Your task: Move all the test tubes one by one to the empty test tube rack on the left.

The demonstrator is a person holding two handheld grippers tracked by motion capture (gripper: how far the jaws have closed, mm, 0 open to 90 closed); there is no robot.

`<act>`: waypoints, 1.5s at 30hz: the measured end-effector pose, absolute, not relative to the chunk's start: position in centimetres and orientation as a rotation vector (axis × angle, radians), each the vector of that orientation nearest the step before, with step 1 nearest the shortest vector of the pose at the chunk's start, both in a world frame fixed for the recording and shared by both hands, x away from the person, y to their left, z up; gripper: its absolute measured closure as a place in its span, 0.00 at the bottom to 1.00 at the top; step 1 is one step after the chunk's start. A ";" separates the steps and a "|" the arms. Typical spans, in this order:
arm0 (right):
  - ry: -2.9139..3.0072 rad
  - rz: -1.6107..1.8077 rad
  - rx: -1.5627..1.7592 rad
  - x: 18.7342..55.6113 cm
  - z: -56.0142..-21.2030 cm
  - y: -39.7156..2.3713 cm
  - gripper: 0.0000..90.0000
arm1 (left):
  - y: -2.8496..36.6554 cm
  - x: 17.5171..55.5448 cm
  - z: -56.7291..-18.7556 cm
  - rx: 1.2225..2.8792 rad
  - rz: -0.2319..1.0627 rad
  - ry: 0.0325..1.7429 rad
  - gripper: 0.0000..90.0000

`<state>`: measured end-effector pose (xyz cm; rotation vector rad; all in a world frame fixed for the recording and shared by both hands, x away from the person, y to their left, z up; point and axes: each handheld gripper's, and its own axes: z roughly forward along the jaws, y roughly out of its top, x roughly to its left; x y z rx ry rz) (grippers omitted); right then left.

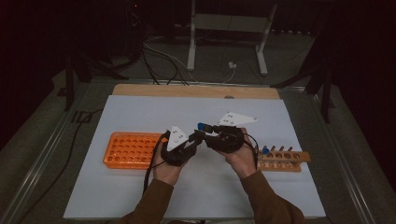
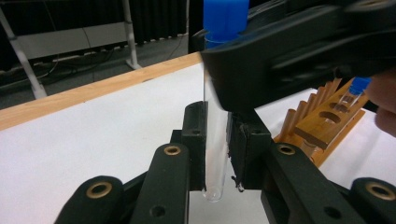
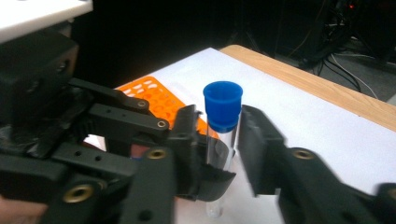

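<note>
High view, white sheet (image 1: 140, 112) on wooden table (image 1: 187, 90), dim room, left tool (image 2: 217, 140) clenched on tube (image 2: 215, 154), right tool (image 3: 224, 140) released.

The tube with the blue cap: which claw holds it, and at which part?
The left claw grips the tube at its lower glass part. The right claw stands loose around it, just under the cap.

clear glossy tube (image 2: 215, 154), blue plastic cap (image 3: 222, 105)
</note>
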<state>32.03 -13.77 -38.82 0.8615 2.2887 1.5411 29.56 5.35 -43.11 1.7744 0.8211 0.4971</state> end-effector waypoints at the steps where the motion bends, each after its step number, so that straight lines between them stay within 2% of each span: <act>1: 2.293 1.549 0.857 32.0 -38.8 -13.9 0.63 | 5.4 29.6 -43.1 1.775 0.498 0.829 0.87; 8: 2.257 1.559 0.874 31.9 -38.2 -15.1 0.37 | 6.3 29.8 -43.0 1.760 0.497 0.859 0.87; 12: 2.226 1.518 0.909 32.0 -38.0 -16.0 0.18 | 6.9 29.9 -42.8 1.747 0.493 0.870 0.87; 28: 2.160 1.452 0.991 32.3 -37.7 -20.3 0.07 | 9.9 30.2 -42.3 1.705 0.524 0.915 0.87; 45: 2.074 1.414 1.113 32.0 -38.3 -26.3 0.05 | 14.5 30.0 -42.1 1.656 0.585 0.956 0.87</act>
